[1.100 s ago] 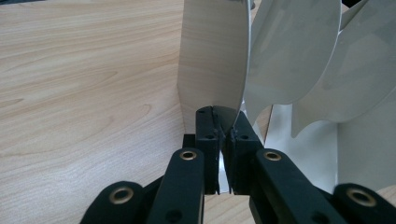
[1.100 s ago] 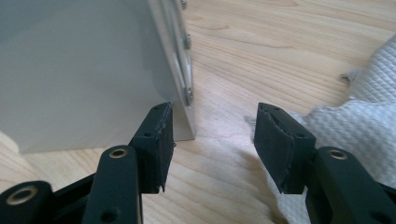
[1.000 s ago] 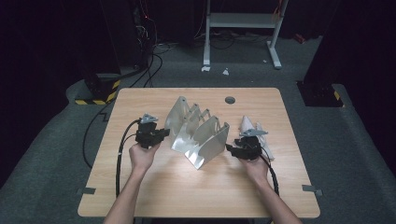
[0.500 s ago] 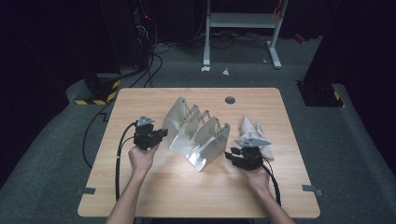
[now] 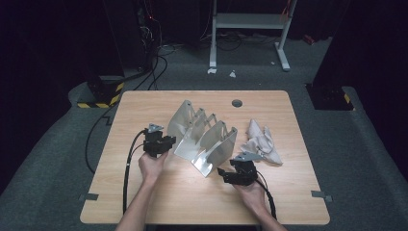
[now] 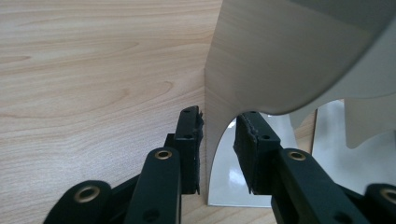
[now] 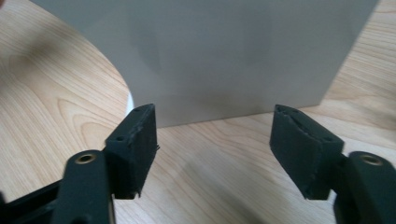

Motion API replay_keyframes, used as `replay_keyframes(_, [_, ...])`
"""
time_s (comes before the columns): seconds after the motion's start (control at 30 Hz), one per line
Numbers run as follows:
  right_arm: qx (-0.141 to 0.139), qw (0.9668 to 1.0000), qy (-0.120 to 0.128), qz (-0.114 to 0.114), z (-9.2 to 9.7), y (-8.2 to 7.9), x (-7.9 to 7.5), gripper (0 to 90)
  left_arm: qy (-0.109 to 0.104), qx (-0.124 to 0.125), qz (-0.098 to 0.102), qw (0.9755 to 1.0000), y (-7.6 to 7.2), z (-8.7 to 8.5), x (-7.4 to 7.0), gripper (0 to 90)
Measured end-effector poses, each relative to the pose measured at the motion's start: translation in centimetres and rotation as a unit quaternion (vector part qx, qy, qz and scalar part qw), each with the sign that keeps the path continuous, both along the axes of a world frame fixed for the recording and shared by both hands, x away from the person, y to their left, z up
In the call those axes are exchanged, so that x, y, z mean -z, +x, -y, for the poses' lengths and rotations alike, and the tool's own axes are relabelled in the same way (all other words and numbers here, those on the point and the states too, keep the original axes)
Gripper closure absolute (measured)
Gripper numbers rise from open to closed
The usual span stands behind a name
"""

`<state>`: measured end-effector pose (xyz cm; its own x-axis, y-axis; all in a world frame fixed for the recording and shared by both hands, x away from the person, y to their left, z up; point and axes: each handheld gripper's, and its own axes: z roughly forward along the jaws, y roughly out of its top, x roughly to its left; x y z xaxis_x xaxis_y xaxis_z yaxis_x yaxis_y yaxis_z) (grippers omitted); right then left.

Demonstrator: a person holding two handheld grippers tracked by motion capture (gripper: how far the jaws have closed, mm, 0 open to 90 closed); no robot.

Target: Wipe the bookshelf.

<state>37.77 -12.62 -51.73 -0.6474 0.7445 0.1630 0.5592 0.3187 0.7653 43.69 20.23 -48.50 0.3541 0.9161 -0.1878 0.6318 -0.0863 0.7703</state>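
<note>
A shiny metal rack with several upright dividers stands mid-table. My left gripper is at its left end. In the left gripper view the jaws straddle the edge of a divider plate. They have just been opening, and a gap shows beside the right pad. My right gripper sits just before the rack's near end. Its jaws have just been opening and stand wide, with nothing between them, facing the grey end plate. A crumpled pale cloth lies right of the rack.
The wooden table has a round cable hole near its far edge. Beyond it stand a white-framed stand and floor cables. A yellow-and-black striped base sits off the far left corner.
The right gripper has moved left from the cloth to the rack's near end. The cloth, earlier drawn up in a peak, now lies lower. The left gripper has sunk slightly.
</note>
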Motion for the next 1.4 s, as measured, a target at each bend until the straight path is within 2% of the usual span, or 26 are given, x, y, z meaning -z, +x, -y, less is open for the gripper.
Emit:
replay_keyframes(0.13, [0.004,1.0000,-0.003,0.003,-0.6,-0.1,-0.3,29.1,-0.007,-0.001,-0.001,1.0000,0.2,0.1,0.2,70.2])
replay_keyframes(0.2, [0.009,0.9999,-0.003,0.004,-0.7,0.3,-0.4,29.2,-0.007,0.004,0.002,1.0000,0.2,0.1,0.3,78.3])
replay_keyframes(0.23, [0.009,0.9999,-0.003,0.004,-0.7,0.3,-0.4,29.2,-0.008,0.007,0.001,0.9999,0.3,0.1,0.3,78.3])
replay_keyframes(0.27, [0.012,0.9999,-0.003,0.005,-0.6,0.6,-0.4,29.4,-0.009,0.010,0.002,0.9999,0.3,0.2,0.3,83.9])
replay_keyframes(0.47, [0.012,0.9999,-0.005,0.004,-0.3,1.3,-0.4,29.4,0.015,0.020,0.004,0.9997,0.3,0.5,-0.1,86.6])
replay_keyframes(0.57, [0.016,0.9998,-0.013,0.000,0.2,2.0,-0.3,29.3,0.021,0.028,0.003,0.9994,0.2,0.8,-0.2,87.3])
replay_keyframes(0.73, [0.026,0.9996,-0.007,0.001,1.5,3.2,-0.7,29.8,0.026,0.038,0.003,0.9990,0.1,1.2,-0.3,87.4])
replay_keyframes(1.03, [0.049,0.9988,0.001,-0.002,3.3,5.6,-1.5,29.9,0.012,0.040,-0.005,0.9991,0.0,1.1,-0.4,86.9])
replay_keyframes(1.27, [0.064,0.9980,-0.002,0.005,3.7,6.5,-1.5,31.3,0.011,0.042,-0.008,0.9990,0.0,1.1,-0.4,86.6])
replay_keyframes(1.4, [0.076,0.9971,0.000,-0.003,4.2,7.1,-1.2,31.6,0.010,0.043,-0.011,0.9989,-0.2,1.4,-0.5,86.4])
